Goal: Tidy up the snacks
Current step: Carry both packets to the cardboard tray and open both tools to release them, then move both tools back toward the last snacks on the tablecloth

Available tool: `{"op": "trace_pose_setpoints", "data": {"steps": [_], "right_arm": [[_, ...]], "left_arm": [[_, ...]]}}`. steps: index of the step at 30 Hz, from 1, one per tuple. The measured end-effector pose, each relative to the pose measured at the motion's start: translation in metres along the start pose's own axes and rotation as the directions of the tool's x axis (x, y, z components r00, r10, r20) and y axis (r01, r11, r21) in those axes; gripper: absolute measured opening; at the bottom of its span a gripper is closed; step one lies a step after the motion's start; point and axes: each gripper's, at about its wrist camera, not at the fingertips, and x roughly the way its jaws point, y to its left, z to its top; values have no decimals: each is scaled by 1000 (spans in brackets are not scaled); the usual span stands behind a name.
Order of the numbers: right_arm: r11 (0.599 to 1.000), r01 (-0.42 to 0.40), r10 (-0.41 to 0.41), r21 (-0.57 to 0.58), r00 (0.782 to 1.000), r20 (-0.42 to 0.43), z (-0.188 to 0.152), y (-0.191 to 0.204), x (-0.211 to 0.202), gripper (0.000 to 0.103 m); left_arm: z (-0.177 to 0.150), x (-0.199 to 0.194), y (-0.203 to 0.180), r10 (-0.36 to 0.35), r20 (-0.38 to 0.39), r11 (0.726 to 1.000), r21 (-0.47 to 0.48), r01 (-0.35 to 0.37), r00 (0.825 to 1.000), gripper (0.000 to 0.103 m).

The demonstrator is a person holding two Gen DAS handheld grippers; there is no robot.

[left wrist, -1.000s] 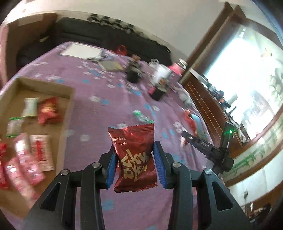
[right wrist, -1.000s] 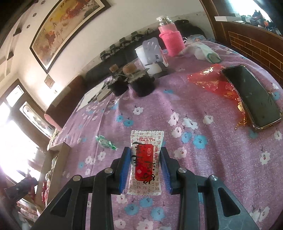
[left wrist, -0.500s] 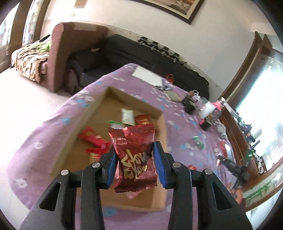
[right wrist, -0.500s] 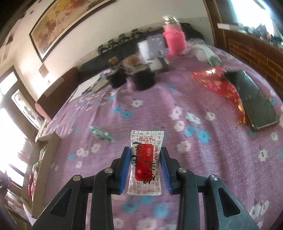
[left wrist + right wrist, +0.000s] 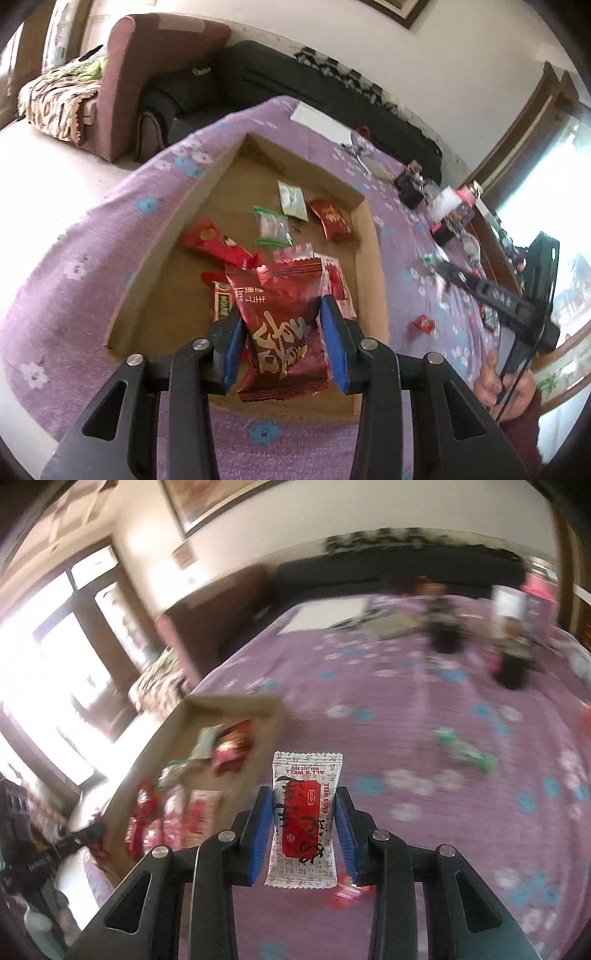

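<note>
Left wrist view: one red packet (image 5: 284, 332) in left claw (image 5: 282, 341), one cardboard tray (image 5: 369, 266)

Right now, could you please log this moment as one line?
left gripper: shut on dark red packet, over cardboard box | right gripper: shut on white-red packet

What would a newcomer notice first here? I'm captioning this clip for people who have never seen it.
The dark red foil snack packet with gold lettering, clamped in the left tool over the shallow brown cardboard box of mixed snacks. Next, the white wrapper with a red label, pinched in the right tool above the purple flowered tablecloth.
</note>
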Motion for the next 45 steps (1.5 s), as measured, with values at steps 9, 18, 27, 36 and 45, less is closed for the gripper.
{"op": "trace_pose_setpoints", "data": {"steps": [9, 18, 27, 36, 45], "right_arm": [[989, -85, 72, -123, 992, -108, 35, 93, 68, 34], [974, -142, 97, -174, 965, -244, 77, 146, 152, 35], [975, -112, 73, -193, 977, -201, 87, 155, 163, 36], [976, -49, 38, -212, 998, -56, 70, 120, 78, 50], [990, 26, -25, -137, 1000, 6, 18, 40, 8, 56]], "left_arm": [[5, 28, 9, 12, -56, 1000, -20, -14, 998, 37], [10, 28, 22, -26, -27, 996, -81, 24, 999, 38], [10, 19, 19, -99, -17, 990, -101, 97, 995, 64], [4, 6, -1, -53, -2, 996, -68, 53, 999, 64], [-8, -5, -48, 40, 39, 997, 66, -42, 998, 64]]}}
